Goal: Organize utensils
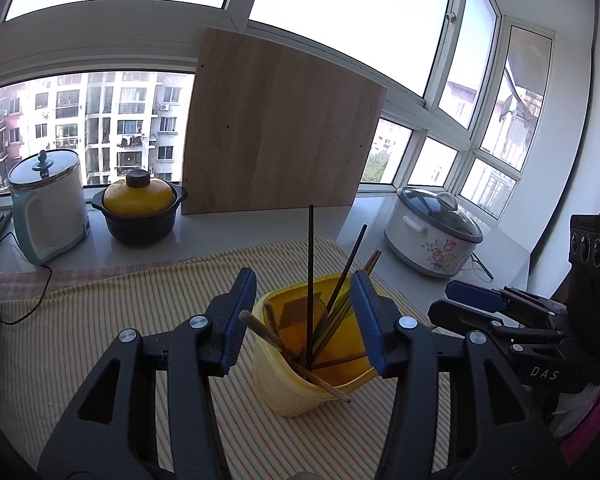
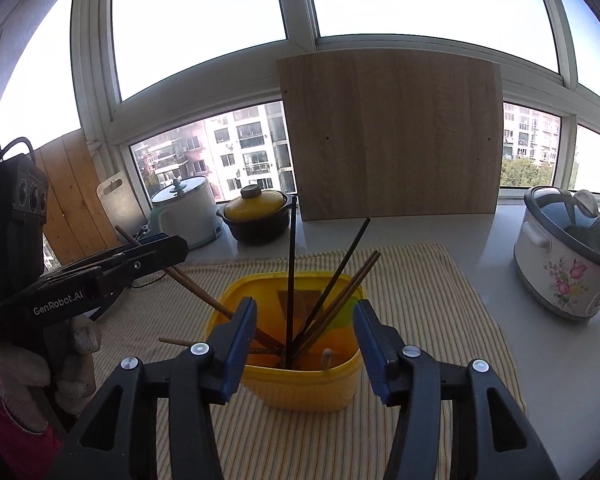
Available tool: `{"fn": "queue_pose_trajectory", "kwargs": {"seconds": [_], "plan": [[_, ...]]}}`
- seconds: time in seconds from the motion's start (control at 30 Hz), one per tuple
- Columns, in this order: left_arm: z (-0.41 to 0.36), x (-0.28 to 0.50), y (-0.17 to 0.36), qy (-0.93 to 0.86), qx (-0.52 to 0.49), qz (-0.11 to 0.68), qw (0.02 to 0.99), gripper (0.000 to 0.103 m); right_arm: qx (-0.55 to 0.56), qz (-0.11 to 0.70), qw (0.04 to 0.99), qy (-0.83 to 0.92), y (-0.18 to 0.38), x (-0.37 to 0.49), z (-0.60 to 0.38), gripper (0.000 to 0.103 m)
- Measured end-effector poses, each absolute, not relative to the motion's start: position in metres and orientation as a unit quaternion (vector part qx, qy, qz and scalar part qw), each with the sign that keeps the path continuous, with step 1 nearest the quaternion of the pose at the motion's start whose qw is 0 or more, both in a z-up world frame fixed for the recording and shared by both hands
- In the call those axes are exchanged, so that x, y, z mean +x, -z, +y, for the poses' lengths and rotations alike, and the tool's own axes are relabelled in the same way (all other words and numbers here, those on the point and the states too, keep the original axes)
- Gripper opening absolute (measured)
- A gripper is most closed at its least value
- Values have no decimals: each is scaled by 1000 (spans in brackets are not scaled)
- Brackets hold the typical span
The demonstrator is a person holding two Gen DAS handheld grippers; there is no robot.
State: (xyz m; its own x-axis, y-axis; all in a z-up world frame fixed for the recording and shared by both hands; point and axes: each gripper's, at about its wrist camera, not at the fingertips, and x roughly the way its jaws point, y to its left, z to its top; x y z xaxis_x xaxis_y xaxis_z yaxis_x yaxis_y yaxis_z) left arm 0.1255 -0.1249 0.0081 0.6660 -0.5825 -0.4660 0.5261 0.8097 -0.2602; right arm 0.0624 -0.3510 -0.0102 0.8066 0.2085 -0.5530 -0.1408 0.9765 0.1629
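We are holding a hand-held gripper in each hand over a surface (image 2: 480,232) by the window. A yellow cup (image 2: 300,384) is standing upright on a striped cloth (image 2: 440,304) that is lying on the surface. Chopsticks are sticking out of the cup. A long black chopstick (image 1: 310,264) is standing almost straight up. Another black chopstick (image 2: 342,264) is leaning to the right, and brown chopsticks (image 2: 356,284) are leaning next to it. One brown chopstick (image 1: 284,354) is leaning over the near rim of the cup in the left view.

Our left hand-held gripper (image 1: 302,322) is sitting with its jaws apart. The cup is showing between the blue pads (image 1: 240,320), but the pads are not pressing on anything. Our right hand-held gripper (image 2: 306,352) is sitting with its jaws apart too, just in front of the cup, and it is not holding anything.

A gloved hand (image 2: 56,376) with a pink sleeve is gripping the left tool in the right view.

At the back, a wooden board (image 1: 276,136) is leaning on the window. A black pot with a yellow lid (image 1: 140,208) is sitting beside it. A white cooker with flowers (image 2: 564,256) is sitting to the right, well apart from the cup.
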Motion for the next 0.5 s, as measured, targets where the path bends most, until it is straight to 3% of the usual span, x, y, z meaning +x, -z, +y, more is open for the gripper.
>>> {"fn": "queue_pose_trajectory", "kwargs": {"seconds": [0.17,0.33,0.5], "plan": [[-116,109,-5,290,-35,271,917,63,65,299,948,-88,14,55,-355,68],[-104,92,-2,269,-36,267,925,64,70,302,948,-78,19,48,-357,72],[-97,69,-3,240,-22,249,938,85,61,295,952,-60,18,39,-353,81]]}}
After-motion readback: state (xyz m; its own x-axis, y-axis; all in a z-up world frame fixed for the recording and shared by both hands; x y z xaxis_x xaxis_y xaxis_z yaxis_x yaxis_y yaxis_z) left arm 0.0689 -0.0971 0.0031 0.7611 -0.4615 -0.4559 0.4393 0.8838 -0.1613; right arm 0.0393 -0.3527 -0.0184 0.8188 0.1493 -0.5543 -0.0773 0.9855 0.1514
